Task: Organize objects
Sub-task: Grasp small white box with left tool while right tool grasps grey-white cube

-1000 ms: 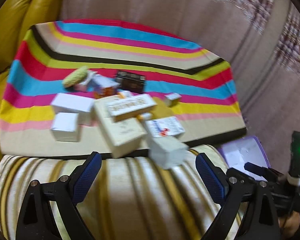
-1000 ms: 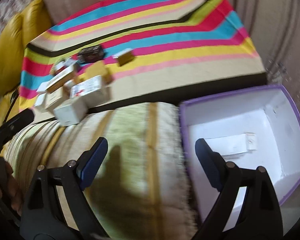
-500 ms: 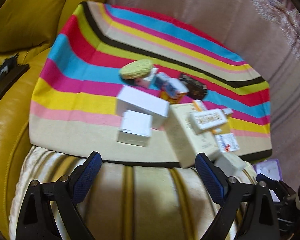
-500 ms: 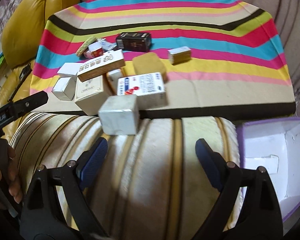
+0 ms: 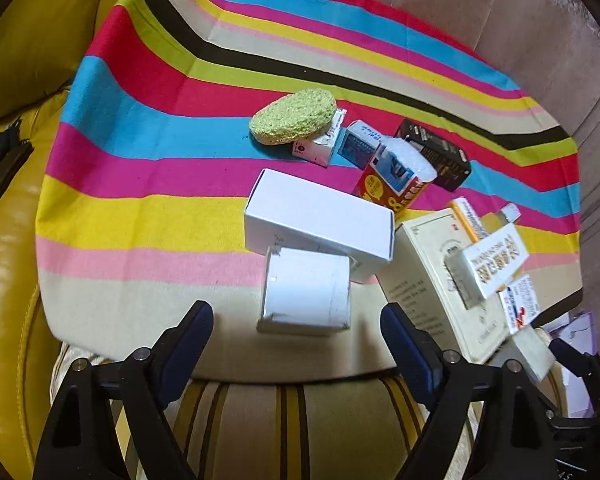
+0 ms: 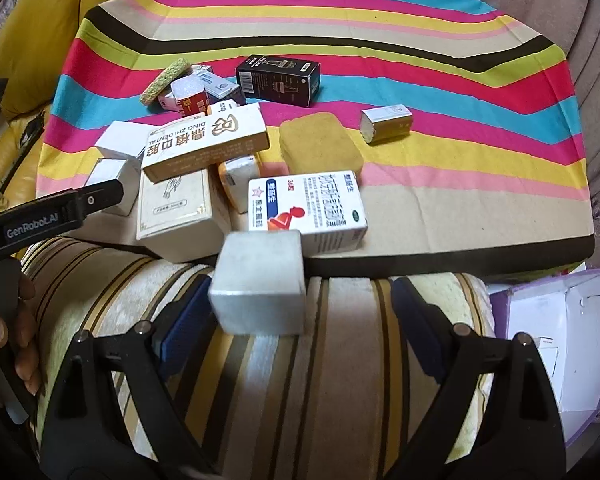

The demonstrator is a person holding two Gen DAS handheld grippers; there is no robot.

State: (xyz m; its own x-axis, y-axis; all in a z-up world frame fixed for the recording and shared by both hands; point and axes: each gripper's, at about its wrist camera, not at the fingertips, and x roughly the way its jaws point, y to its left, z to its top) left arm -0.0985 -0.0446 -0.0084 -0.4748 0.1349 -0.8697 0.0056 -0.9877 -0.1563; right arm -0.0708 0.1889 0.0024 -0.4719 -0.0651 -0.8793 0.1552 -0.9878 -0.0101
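Boxes crowd the striped cloth (image 6: 440,208). Your left gripper (image 5: 296,336) has just been closing, yet nothing is between its jaws; a small white box (image 5: 305,290) lies just ahead. Further right, your right gripper (image 6: 296,308) stands wide and empty, a grey-white cube (image 6: 260,284) just past its fingertips on the striped cushion (image 6: 340,360). A purple-edged box (image 6: 560,340) sits far right.
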